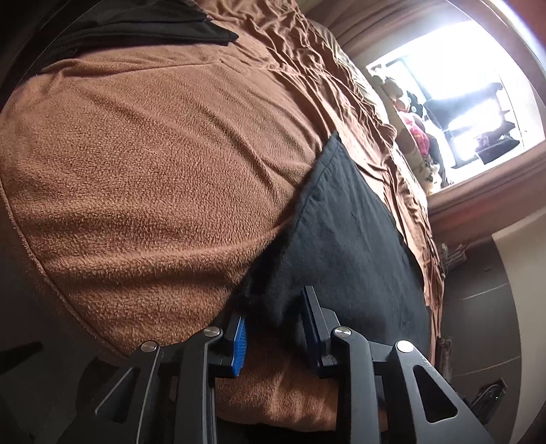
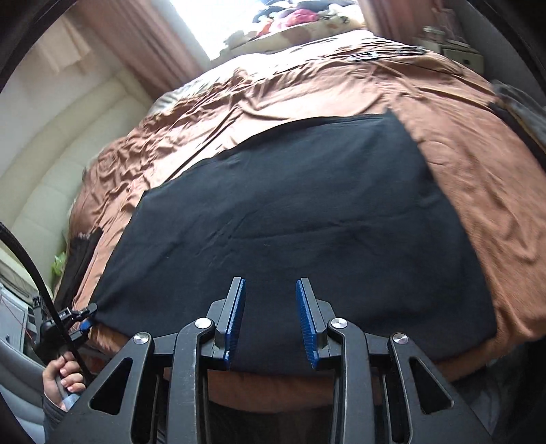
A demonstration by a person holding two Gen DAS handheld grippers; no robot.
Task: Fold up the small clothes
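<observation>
The left hand-held gripper (image 1: pixel 274 328) stands partly open at the near corner of the black cloth (image 1: pixel 344 239), its pads not pressing it. The right hand-held gripper (image 2: pixel 269 321) hangs partly open, empty, above the cloth spread flat on the brown bed (image 2: pixel 477 205) ahead.

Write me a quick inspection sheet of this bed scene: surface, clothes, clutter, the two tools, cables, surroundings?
Surface: brown fleece blanket over the bed, wrinkled further back.
Job's things: black garment spread flat.
Clutter: dark clothes at the bed's far side.
Grippers: left hand-held gripper open at the garment's edge; right hand-held gripper open above it, holding nothing.
Cables: black cable by the person's hand.
Surroundings: bright window, curtain.
</observation>
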